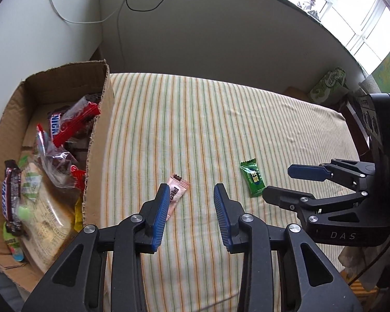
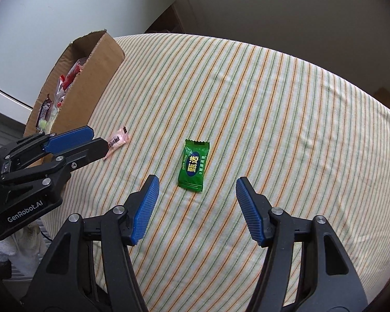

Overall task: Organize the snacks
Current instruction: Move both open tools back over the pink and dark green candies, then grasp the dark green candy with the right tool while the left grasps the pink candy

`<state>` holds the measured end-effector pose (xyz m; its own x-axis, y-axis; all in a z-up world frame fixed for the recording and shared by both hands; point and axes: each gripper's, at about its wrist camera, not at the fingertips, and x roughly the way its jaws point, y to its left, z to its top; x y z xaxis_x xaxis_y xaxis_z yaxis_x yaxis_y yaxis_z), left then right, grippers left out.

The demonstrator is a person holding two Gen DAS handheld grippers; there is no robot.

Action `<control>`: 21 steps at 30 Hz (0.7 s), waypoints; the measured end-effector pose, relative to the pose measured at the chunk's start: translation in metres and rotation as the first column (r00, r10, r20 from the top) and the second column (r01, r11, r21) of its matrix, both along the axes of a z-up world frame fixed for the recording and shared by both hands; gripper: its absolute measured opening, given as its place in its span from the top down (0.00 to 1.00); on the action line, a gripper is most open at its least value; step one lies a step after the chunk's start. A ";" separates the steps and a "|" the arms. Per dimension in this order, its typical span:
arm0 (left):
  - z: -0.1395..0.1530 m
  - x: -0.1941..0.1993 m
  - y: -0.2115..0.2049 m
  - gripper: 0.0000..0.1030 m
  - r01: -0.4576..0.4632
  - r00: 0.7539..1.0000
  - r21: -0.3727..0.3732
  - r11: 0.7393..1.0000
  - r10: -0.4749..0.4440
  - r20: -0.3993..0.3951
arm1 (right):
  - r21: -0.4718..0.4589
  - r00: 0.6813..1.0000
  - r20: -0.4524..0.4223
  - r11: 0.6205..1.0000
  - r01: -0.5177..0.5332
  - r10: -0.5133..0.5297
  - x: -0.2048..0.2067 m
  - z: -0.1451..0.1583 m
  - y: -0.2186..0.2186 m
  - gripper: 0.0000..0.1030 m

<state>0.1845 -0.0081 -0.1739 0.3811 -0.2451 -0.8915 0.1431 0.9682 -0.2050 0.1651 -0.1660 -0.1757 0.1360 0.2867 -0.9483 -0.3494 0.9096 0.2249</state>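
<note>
Pickup step: left claw [image 1: 191, 195] narrow, empty, pink snack [image 1: 176, 197] at its 10 o'clock; right claw [image 2: 197, 189] wide, empty over green candy [image 2: 193, 166]. Next: drop, pinch, carry to box [image 1: 96, 140].

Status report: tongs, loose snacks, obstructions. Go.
Left tongs open beside pink packet, right tongs open at green candy. Both snacks loose on striped cloth. Snack box alongside, nothing blocking.

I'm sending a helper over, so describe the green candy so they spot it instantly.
Start at the open cardboard box on the striped cloth. Two wrapped sweets lie loose on the cloth beside it. The green candy is the one farther from the box, bright green with a blue oval label; the pink candy is paler.
</note>
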 end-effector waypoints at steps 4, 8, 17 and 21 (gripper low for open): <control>-0.011 0.005 -0.001 0.68 -0.021 1.000 0.020 1.000 0.022 -0.018 | 0.003 1.000 -0.019 1.000 0.016 -0.016 0.004 -0.007 0.002 0.40; -0.022 0.009 -0.003 0.68 -0.008 0.999 0.036 0.999 0.010 -0.039 | 0.002 1.000 -0.023 1.000 0.021 -0.020 0.007 -0.011 0.003 0.41; -0.037 0.008 -0.011 0.68 0.019 0.998 0.063 0.998 -0.015 -0.062 | -0.017 1.000 -0.023 1.000 0.014 -0.014 0.013 -0.016 0.016 0.41; -0.040 0.003 -0.013 0.71 0.022 0.998 0.081 0.996 -0.017 -0.063 | -0.051 1.000 -0.010 0.999 0.004 -0.005 0.018 -0.018 0.027 0.47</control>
<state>0.1879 -0.0206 -0.2135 0.3200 -0.1772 -0.9307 0.1520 0.9792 -0.1342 0.1833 -0.1389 -0.1940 0.1277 0.2370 -0.9631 -0.3434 0.9215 0.1813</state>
